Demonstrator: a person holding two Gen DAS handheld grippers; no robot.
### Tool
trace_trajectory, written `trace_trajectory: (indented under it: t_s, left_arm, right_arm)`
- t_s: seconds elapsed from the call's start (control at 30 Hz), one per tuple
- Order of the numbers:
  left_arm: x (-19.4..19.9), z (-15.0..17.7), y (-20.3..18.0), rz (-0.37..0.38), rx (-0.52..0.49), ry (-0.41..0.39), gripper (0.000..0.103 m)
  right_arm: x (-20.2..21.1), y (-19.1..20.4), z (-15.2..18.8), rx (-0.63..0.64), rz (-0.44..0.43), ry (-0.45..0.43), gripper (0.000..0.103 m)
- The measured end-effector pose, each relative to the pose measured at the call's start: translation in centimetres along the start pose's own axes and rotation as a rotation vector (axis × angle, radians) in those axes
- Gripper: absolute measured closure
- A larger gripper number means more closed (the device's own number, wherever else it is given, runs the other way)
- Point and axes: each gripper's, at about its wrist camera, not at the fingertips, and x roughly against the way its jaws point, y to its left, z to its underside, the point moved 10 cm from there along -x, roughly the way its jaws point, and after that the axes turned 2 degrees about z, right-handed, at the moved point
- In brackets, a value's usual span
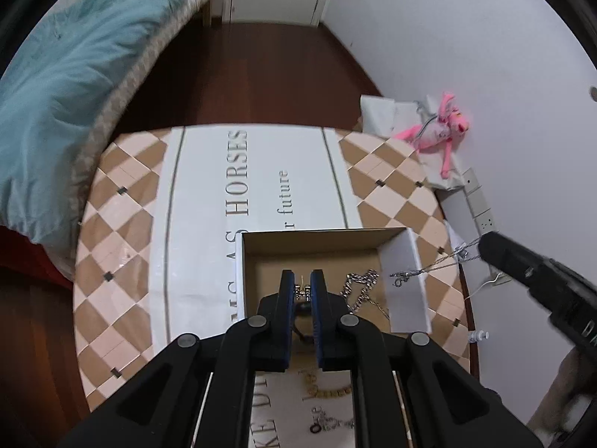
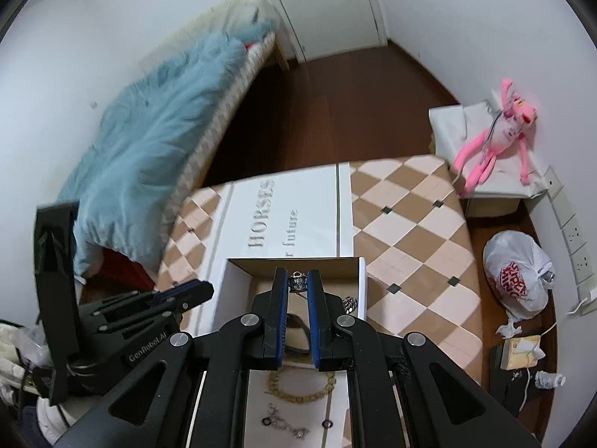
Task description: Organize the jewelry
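My left hand-held gripper (image 1: 301, 278) hangs above the open cardboard box (image 1: 321, 240) with its pads pressed nearly together on a small gold-and-silver piece (image 1: 303, 288), an earring or charm by the look of it; it is too small to name. Only the tips pinch it. If I tilt or jerk, it could slip and fall outside the box onto the checkered desk (image 1: 123, 201), where a piece this small is easy to lose against the pattern.

Inside the box lies a silver chain (image 1: 360, 285). Dropping the charm on top of it could tangle the two.

Further right, my right hand-held gripper (image 2: 298, 280) is clamped on a small silver charm (image 2: 297, 282) with a thin chain (image 1: 429, 267) trailing from it. In the left wrist view that chain stretches across the box's white right wall (image 1: 405, 280). The risk here is the trailing end: I judge it could catch on the wall's edge and pull the box across the desk, or drag the charm out of the pads. If I let go too early, part of the chain could hang over the wall.

Both grippers crowd one small box, so they could knock together.

More jewelry waits near me on the white printed sheet (image 2: 309, 224): a gold bracelet (image 2: 298, 392) and darker pieces (image 2: 283, 423). A low sweep could scatter them.
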Motion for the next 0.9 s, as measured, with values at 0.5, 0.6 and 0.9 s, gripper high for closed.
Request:
trace_trajectory:
  t_s: [0.5, 0.6, 0.9]
  left_arm:
    - [-4.5, -1.1, 2.9, -0.096, 0.073, 0.101, 0.078]
    - [-3.5, -1.9, 3.0, -0.131, 0.058, 0.063, 0.037]
    - [-1.0, -2.1, 3.6, -0.234, 0.026, -0.023, 0.005]
  right_arm:
    - [-8.8, -2.6, 0.7, 0.007, 0.063, 0.209, 0.09]
    - [-8.5, -2.8, 0.5, 0.006, 0.066, 0.198, 0.06]
    - [-6.7, -3.9, 0.8, 0.044, 0.182, 0.164, 0.021]
